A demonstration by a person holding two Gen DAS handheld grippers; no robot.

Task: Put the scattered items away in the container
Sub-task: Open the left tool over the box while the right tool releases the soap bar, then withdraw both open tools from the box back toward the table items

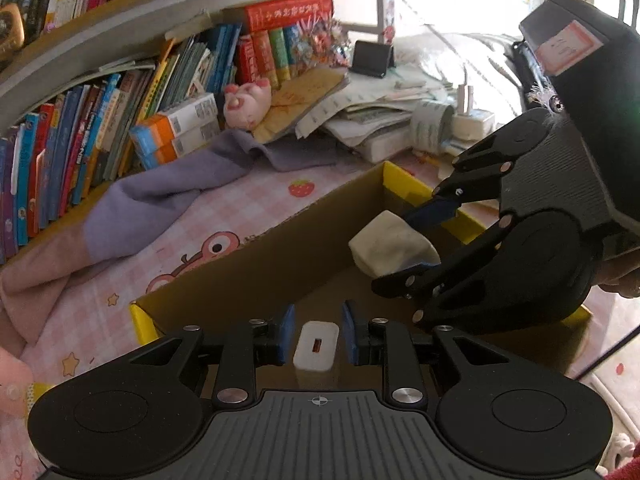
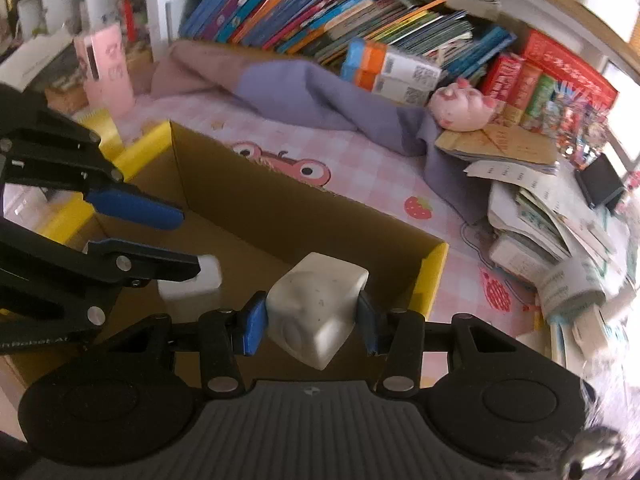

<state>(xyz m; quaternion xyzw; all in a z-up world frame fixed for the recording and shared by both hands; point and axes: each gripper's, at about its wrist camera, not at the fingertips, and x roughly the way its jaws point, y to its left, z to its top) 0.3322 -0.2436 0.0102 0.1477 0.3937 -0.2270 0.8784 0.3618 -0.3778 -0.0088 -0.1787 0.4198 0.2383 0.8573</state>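
Note:
An open cardboard box point(image 1: 260, 264) with yellow rim flaps lies on the pink checked mat. My left gripper point(image 1: 318, 320) is over its near end, shut on a small white USB charger point(image 1: 316, 346). The right wrist view shows that charger point(image 2: 194, 282) sticking out past the left gripper point(image 2: 188, 240), inside the box point(image 2: 280, 208). My right gripper point(image 2: 312, 316) is shut on a speckled white cube point(image 2: 316, 304), held above the box's inside near its right end. From the left wrist view, the right gripper point(image 1: 394, 248) reaches in from the right with the cube point(image 1: 384, 248) between its blue pads.
Rows of books point(image 1: 80, 140) fill the shelf behind. A purple and pink cloth point(image 1: 160, 200) lies beside the box. A pink plush pig point(image 2: 460, 108), orange-blue cartons point(image 2: 384, 68), a heap of papers point(image 2: 540, 208) and a tape roll point(image 1: 430, 124) crowd the far side.

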